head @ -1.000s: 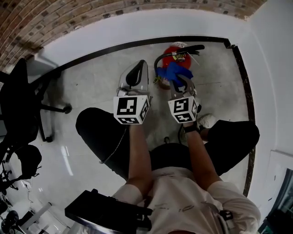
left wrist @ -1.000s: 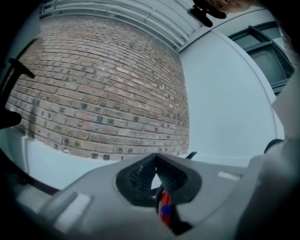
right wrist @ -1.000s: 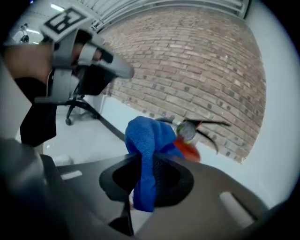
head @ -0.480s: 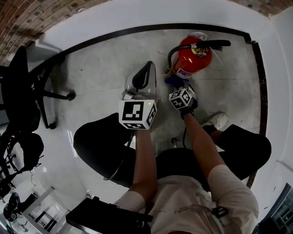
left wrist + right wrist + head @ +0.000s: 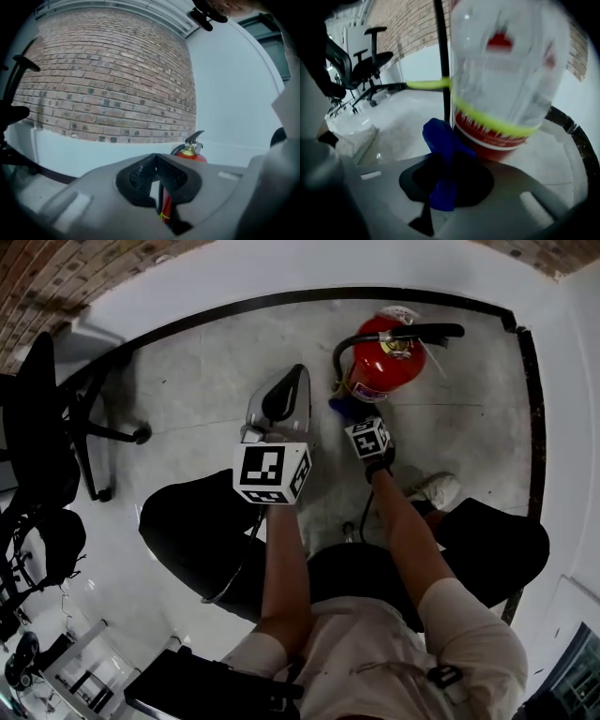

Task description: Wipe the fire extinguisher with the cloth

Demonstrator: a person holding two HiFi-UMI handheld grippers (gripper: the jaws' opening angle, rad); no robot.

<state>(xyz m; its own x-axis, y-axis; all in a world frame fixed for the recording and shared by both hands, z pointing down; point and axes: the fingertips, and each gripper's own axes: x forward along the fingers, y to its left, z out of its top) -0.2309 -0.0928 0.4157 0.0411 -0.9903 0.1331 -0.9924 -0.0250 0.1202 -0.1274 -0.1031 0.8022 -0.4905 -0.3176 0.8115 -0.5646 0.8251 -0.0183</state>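
Standing upright, long axis vertical, your red fire extinguisher (image 5: 386, 362) points its black handle up; right claw (image 5: 443, 176) pinches the blue cloth (image 5: 439, 140) beside its base, left claw (image 5: 156, 164) closed, empty.

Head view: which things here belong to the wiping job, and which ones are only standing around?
Belong to the job:
- fire extinguisher
- blue cloth, low by the extinguisher's base
- right tool, shut on the cloth

Only standing around:
- left tool, shut and empty, away from the extinguisher
- office chair
- brick wall
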